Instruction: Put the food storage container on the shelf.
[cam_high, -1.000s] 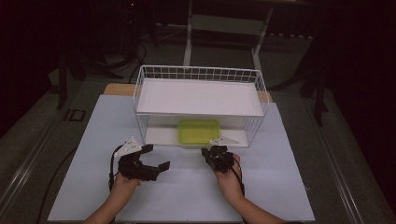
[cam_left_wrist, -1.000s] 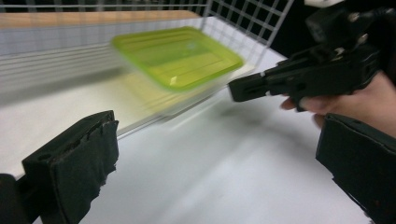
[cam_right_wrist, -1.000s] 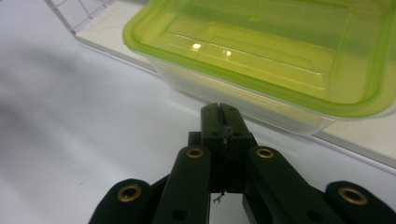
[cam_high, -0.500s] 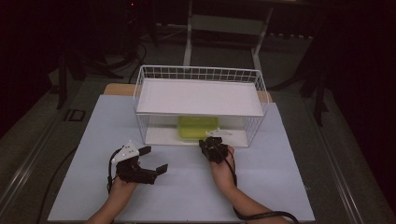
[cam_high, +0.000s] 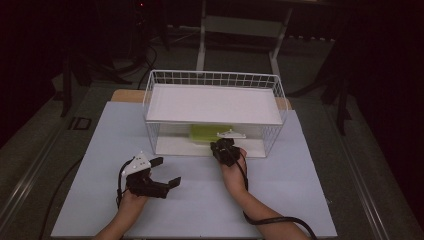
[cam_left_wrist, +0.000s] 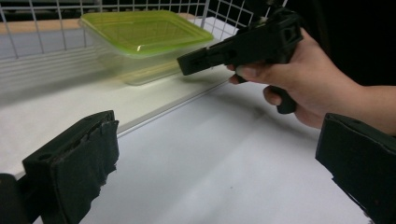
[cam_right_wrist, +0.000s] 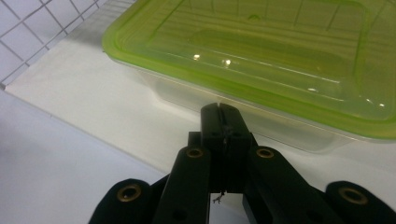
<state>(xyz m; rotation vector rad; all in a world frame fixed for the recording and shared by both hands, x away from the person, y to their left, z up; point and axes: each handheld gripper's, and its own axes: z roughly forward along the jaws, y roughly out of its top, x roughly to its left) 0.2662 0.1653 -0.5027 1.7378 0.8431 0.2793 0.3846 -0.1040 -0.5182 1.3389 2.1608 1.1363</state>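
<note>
A clear plastic container with a green lid (cam_high: 206, 133) (cam_left_wrist: 144, 30) (cam_right_wrist: 261, 51) sits on the lower shelf (cam_right_wrist: 88, 98) of a white wire rack (cam_high: 215, 102). My right gripper (cam_high: 223, 147) (cam_right_wrist: 223, 111) is shut with nothing in it. Its tips hover over the shelf's front edge, just short of the container's near wall. In the left gripper view the right gripper (cam_left_wrist: 189, 64) points at the container from the right. My left gripper (cam_high: 167, 171) (cam_left_wrist: 217, 172) is open above the table at the front left, aimed toward the rack.
The rack stands at the back of a pale table top (cam_high: 300, 175), with wire walls (cam_high: 277, 132) at its sides and a flat white upper shelf over the container. A black cable (cam_high: 280, 220) trails from the right forearm. Dark floor surrounds the table.
The right gripper has moved forward from mid-table to the rack's lower shelf, up to the container. The left gripper has drifted slightly back toward the person and stays open.
</note>
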